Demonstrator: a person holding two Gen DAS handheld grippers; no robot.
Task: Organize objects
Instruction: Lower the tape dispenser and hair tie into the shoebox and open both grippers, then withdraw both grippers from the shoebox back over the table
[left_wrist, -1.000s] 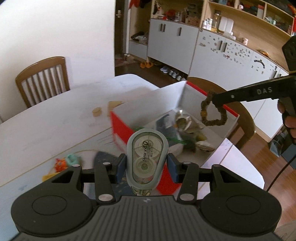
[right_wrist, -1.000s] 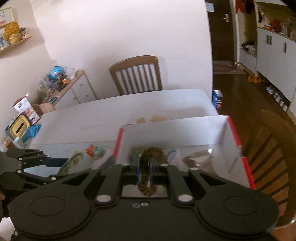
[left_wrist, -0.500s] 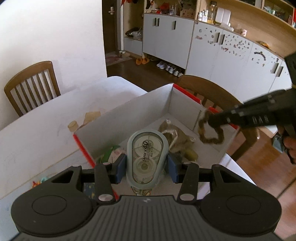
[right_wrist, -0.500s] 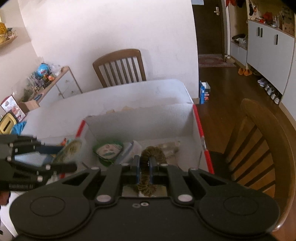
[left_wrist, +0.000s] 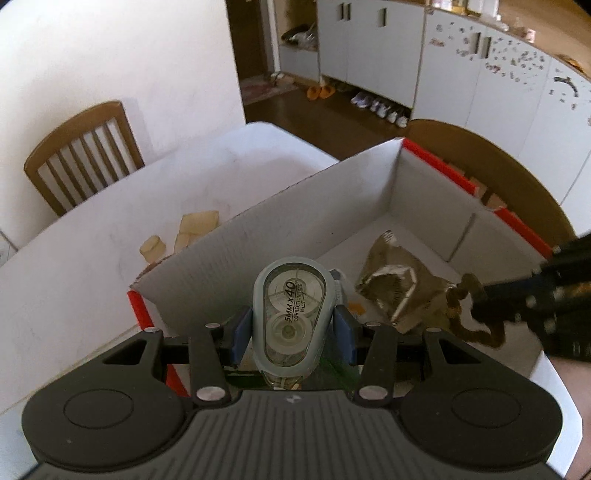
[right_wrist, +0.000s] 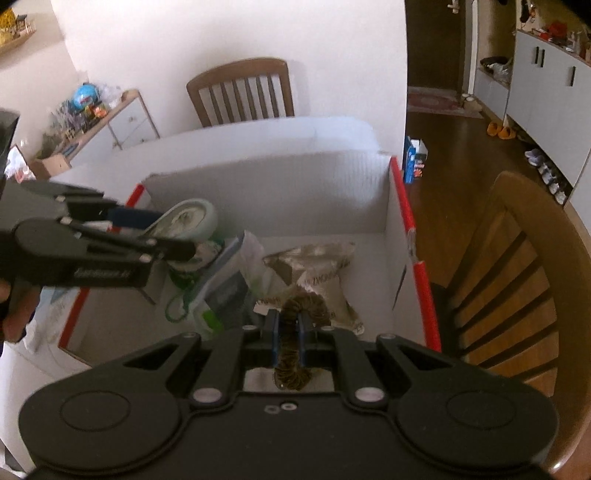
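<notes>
**A:** So both hands are over the box (left_wrist: 280, 206) on the white table (left_wrist: 74, 295). In the left wrist view the left gripper (left_wrist: 292, 326) is clamped on a correction tape (left_wrist: 291, 314), one blue pad on each side. It's a pale grey-blue teardrop shell with a clear window, two reels inside, print reading "5MM x 40". It hangs above the box's near-left corner.

**B:** The right wrist view shows the same dispenser side-on at about 9 o'clock (right_wrist: 188, 221), so the print isn't readable there. That view does show the box contents better: a green-and-white packet (right_wrist: 195, 258), a clear pouch (right_wrist: 229, 284) and a crinkled brownish bag (right_wrist: 317, 273).

**A:** And the right gripper (right_wrist: 288, 334)?

**B:** Squeezed tight on a brown scrunchie (right_wrist: 295, 354), a fuzzy ruffled loop pinched flat between the pads, hanging over the box floor near the bag. From the left wrist view it shows up at 3 o'clock (left_wrist: 465, 314) as a wavy ring dangling off the black fingers.

**A:** Only the left view catches the small tan pieces (left_wrist: 195, 229) on the table behind the box, at roughly 10 o'clock. A wooden chair (right_wrist: 240, 92) sits at 12 in the right view.
</notes>
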